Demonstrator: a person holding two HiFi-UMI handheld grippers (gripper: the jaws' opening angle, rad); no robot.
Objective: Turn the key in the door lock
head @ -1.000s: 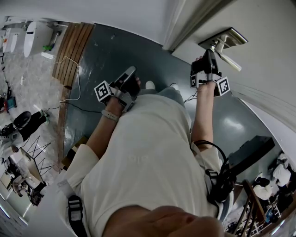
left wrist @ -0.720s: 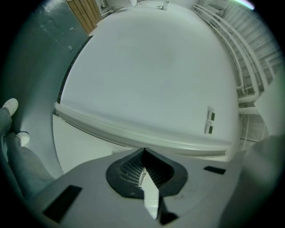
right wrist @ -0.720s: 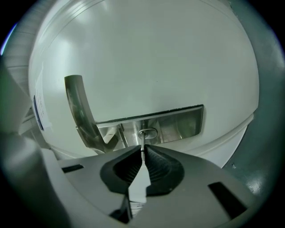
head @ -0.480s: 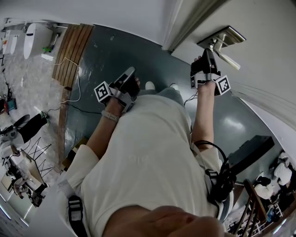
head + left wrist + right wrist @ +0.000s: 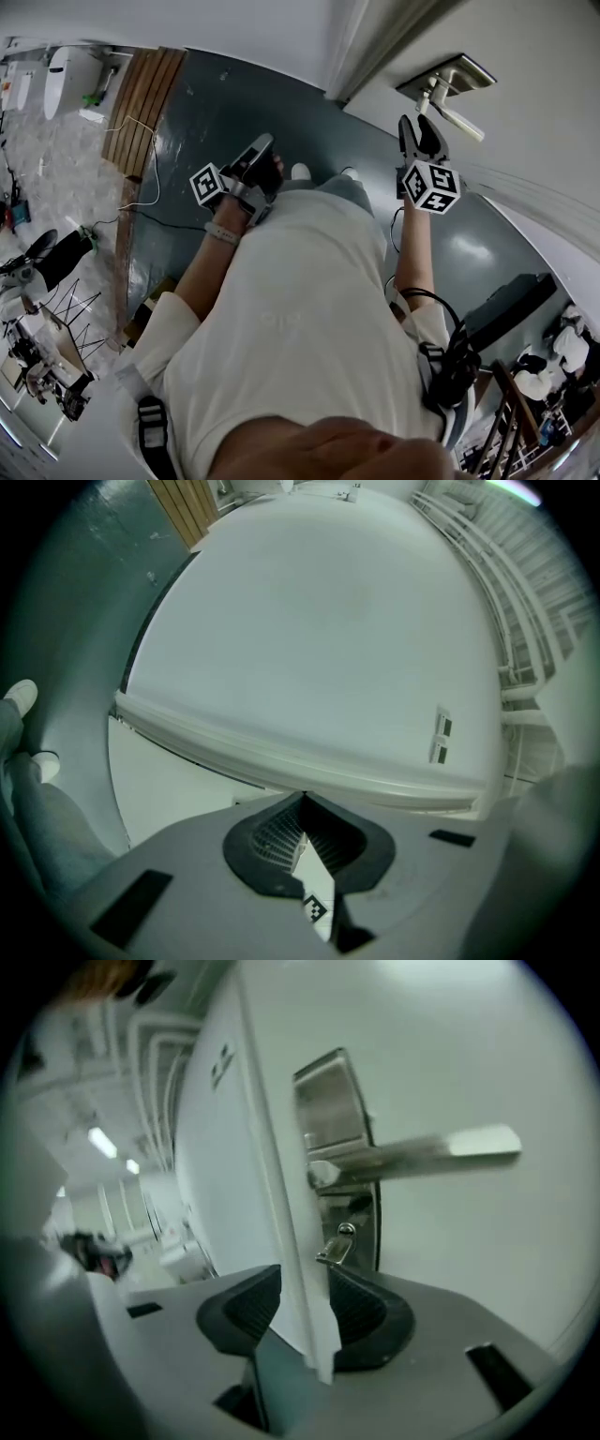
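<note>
- The right gripper [image 5: 305, 1281] has just been opening; its jaws stand released, with nothing pinched.
- The key [image 5: 336, 1244] sits in the lock plate [image 5: 339, 1129], at the jaws' 12 o'clock.
- The turn looks done; next is probably a re-grip or a straight retreat.
- The left gripper [image 5: 302, 803] is clenched and empty.

So the door [image 5: 534, 75] is really what's carrying everything here: a metal lock plate [image 5: 339, 1138] is mounted near its edge, a straight lever handle [image 5: 422, 1152] sticks out from the plate, and a small key [image 5: 336, 1241] sits in the plate just below the handle. Down below, the floor [image 5: 244, 103] is dark, glossy grey. On it there's a wooden slatted panel [image 5: 145, 98] on the left, a white cable [image 5: 157, 155] looping beside it, and the person's white shoe [image 5: 300, 172].
</note>
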